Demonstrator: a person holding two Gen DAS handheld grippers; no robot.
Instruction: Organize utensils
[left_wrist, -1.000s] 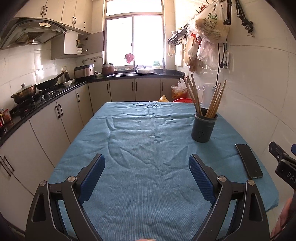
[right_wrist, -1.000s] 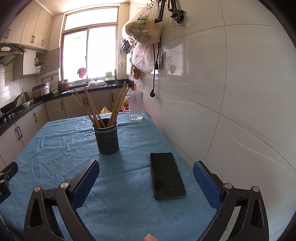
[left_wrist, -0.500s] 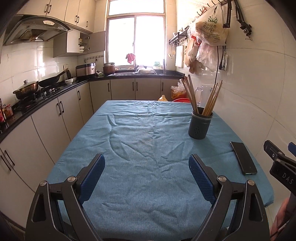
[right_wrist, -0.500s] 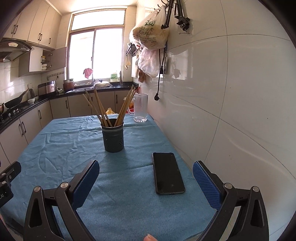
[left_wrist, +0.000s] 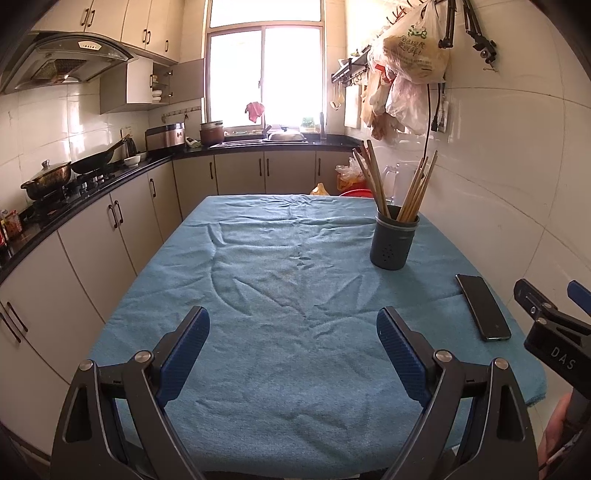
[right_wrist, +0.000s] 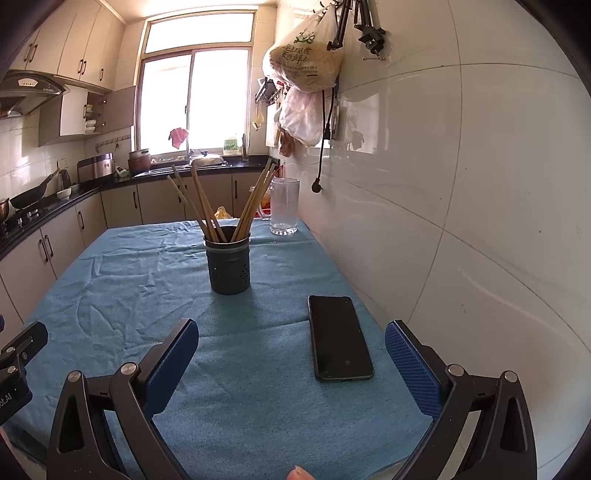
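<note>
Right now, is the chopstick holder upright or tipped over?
Upright: the chopstick holder stands on its base on the blue cloth, chopsticks fanning out its top.

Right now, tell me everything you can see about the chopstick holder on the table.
The chopstick holder is a dark grey round cup with small holes in its side and a paler band under the rim. It stands upright on the blue tablecloth, holding wooden chopsticks that fan out in two leaning bunches. A black phone lies nearer, apart from it; a glass mug stands behind. Neither gripper touches it.
</note>
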